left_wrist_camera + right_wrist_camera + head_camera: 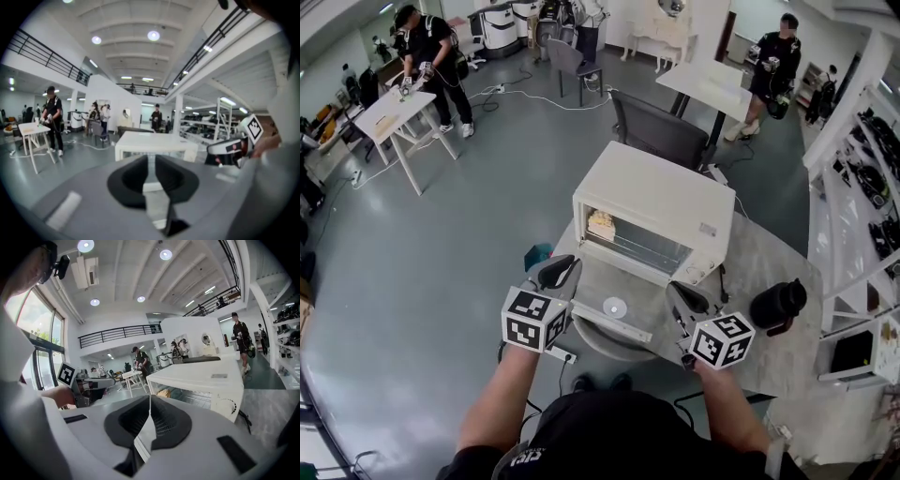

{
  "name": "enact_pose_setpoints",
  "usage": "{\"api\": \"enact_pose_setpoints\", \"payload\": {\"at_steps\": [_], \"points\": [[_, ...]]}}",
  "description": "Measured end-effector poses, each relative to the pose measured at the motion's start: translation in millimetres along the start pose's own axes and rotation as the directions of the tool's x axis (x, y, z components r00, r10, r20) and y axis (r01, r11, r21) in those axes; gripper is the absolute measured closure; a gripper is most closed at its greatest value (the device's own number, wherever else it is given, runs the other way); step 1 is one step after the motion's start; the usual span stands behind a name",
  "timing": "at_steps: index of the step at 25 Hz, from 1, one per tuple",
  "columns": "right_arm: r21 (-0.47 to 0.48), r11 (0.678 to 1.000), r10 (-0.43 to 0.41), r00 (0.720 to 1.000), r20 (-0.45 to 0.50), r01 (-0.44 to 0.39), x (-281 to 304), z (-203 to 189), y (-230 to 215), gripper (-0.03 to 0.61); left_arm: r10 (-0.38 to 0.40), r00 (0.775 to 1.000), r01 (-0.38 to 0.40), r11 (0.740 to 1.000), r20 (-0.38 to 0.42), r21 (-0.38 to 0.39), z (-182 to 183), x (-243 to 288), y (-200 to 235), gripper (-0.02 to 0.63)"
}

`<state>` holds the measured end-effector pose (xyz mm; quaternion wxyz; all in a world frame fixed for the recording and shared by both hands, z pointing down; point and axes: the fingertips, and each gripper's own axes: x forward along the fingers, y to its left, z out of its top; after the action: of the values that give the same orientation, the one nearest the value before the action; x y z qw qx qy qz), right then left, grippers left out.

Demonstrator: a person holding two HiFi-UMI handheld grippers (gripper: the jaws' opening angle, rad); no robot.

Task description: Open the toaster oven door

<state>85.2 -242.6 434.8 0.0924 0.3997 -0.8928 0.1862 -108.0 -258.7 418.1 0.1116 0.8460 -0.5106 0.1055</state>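
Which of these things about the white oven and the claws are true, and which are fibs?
1. The toaster oven has its door folded down open. True.
2. The oven is empty inside. False: some food sits on the rack.
3. The right claw grips the door's handle. False: it is shut on nothing, raised in front of the oven.
4. A black jug stands on the table beside the oven. True.

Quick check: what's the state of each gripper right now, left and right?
Left gripper: jaws slightly apart, nothing between them.
Right gripper: jaws shut, holding nothing.
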Motion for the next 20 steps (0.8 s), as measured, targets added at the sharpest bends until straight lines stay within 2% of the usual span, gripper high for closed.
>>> {"api": "enact_pose_setpoints", "payload": {"at_steps": [7, 11, 14, 20], "points": [[-0.043, 0.999, 0.015, 0.994, 0.107, -0.011, -13, 37, 8, 0.584, 0.034, 0.992, -0.039, 0.999, 0.120, 0.036, 34, -24, 0, 0.582], [-0.069, 0.997, 0.027, 0.988, 0.154, -0.016, -18, 51, 7, 0.586, 0.038, 0.989, -0.050, 0.996, 0.142, 0.078, 42, -25, 1, 0.603], [-0.085, 0.996, 0.023, 0.983, 0.182, -0.007, -22, 59, 5, 0.586, 0.043, 0.987, -0.055, 0.996, 0.157, 0.072, 46, -24, 3, 0.607], [0.006, 1.000, 0.004, 0.960, 0.280, -0.006, -32, 79, 1, 0.588, 0.062, 0.983, -0.070, 0.997, 0.173, 0.041, 50, -19, 7, 0.607]]}}
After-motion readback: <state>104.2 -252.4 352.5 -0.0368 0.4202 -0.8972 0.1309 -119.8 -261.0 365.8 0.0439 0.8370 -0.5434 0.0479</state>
